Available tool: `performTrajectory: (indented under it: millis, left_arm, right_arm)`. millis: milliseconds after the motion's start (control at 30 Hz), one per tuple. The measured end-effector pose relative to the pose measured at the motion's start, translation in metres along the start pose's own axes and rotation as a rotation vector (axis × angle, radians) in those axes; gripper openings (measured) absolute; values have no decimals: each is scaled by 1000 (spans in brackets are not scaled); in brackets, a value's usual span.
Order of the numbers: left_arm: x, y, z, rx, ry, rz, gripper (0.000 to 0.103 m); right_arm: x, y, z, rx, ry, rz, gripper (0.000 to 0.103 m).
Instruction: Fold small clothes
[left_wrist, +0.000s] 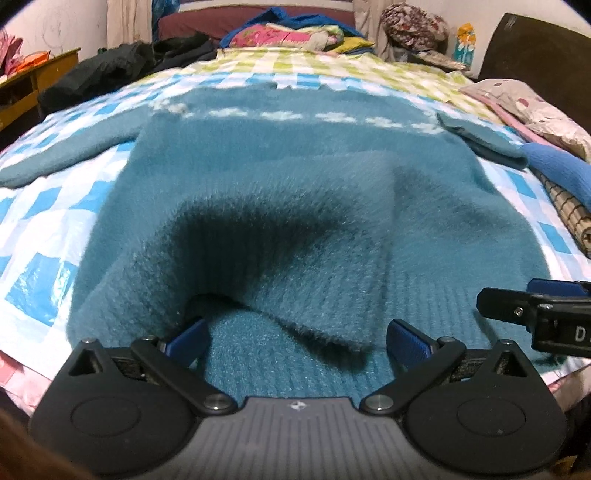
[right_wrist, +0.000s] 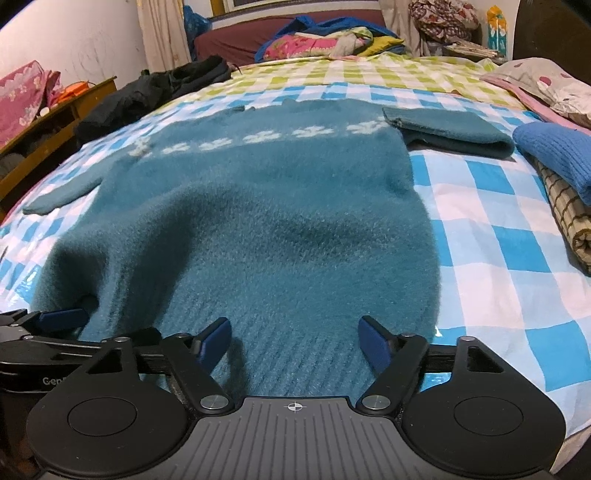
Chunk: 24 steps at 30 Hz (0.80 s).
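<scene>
A fuzzy teal sweater (left_wrist: 258, 155) (right_wrist: 258, 206) with a band of white flowers lies flat on the checked bed sheet (right_wrist: 480, 221), ribbed hem towards me. One sleeve (right_wrist: 62, 195) spreads out to the left; the other sleeve (right_wrist: 450, 129) is folded over at the right shoulder. My left gripper (left_wrist: 297, 338) stands open at the hem's left part, where the top layer is humped up and loose fabric lies between the wide-apart fingers. My right gripper (right_wrist: 293, 334) is open over the ribbed hem further right, pads not pressing on it. Each gripper shows at the edge of the other's view.
Folded blue knitwear (right_wrist: 554, 155) lies on a plaid cloth (right_wrist: 569, 221) at the right. Black clothes (right_wrist: 147, 92) lie at the back left, a colourful pile (right_wrist: 317, 40) at the far end, a pillow (right_wrist: 554, 88) at the right, and a wooden shelf (right_wrist: 55, 118) beside the bed.
</scene>
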<state>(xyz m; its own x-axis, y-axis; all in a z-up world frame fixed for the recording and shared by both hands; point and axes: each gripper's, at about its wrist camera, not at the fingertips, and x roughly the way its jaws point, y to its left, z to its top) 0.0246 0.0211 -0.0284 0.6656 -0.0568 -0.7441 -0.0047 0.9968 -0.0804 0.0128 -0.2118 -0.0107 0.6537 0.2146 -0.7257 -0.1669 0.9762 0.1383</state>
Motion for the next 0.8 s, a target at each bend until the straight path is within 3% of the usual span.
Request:
performTrajectory:
  millis: [233,800]
  left_arm:
    - [-23,-6,3,57,-65,-5,103]
    - [-27,-10,8,54,-57,-11,103]
  right_arm:
    - [-10,0,-1,-25,-13,-1,67]
    - [-9,-1,-2,-18,-3,-6,66]
